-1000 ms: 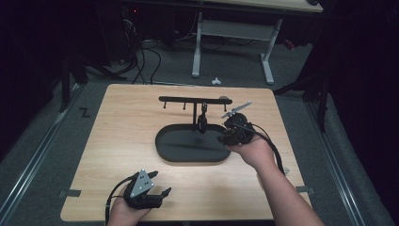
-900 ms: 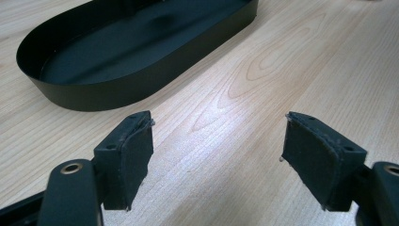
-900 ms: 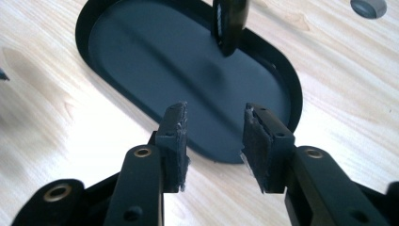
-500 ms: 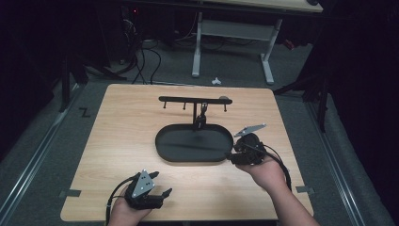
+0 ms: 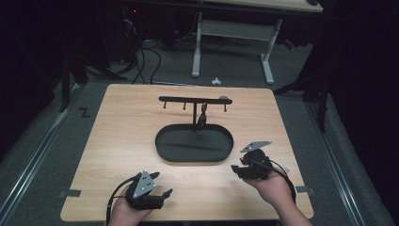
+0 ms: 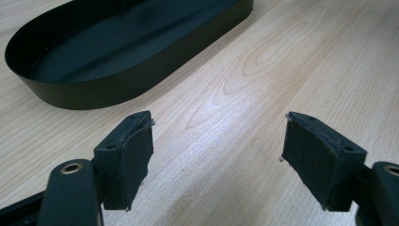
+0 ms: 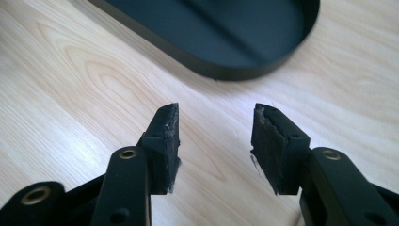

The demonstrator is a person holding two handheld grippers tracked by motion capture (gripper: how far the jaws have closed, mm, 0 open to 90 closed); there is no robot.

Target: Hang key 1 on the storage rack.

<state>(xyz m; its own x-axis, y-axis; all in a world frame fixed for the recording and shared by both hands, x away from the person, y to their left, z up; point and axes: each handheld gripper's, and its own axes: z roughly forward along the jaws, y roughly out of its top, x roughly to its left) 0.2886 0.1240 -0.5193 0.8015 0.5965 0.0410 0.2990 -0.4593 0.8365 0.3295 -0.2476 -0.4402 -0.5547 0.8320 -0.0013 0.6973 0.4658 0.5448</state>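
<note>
A black oval tray [image 5: 164, 149] lies mid-table, with a black T-shaped stand [image 5: 194, 100] rising from its far edge. A small dark item [image 5: 203, 117] hangs from one hook on the stand's bar. My left gripper [image 5: 161, 185] rests near the front edge, left of the tray. Its jaws are wide open with nothing between them [image 6: 219, 141], and they point at the tray wall [image 6: 117, 87]. My right gripper [image 5: 236, 165] sits low by the tray's front right end. It is open and holds nothing [image 7: 216, 127], with the tray rim [image 7: 221, 71] just ahead.
Bare wooden tabletop [image 5: 122, 122] surrounds the tray on all sides. Beyond the far edge are a desk frame [image 5: 233, 33], cables [image 5: 141, 56] and a small white object [image 5: 216, 81] on the floor. Metal rails [image 5: 28, 160] run along both sides.
My right gripper has drawn back from the stand's bar, toward the person, and now sits by the tray's front right end. The left gripper has stayed put.
</note>
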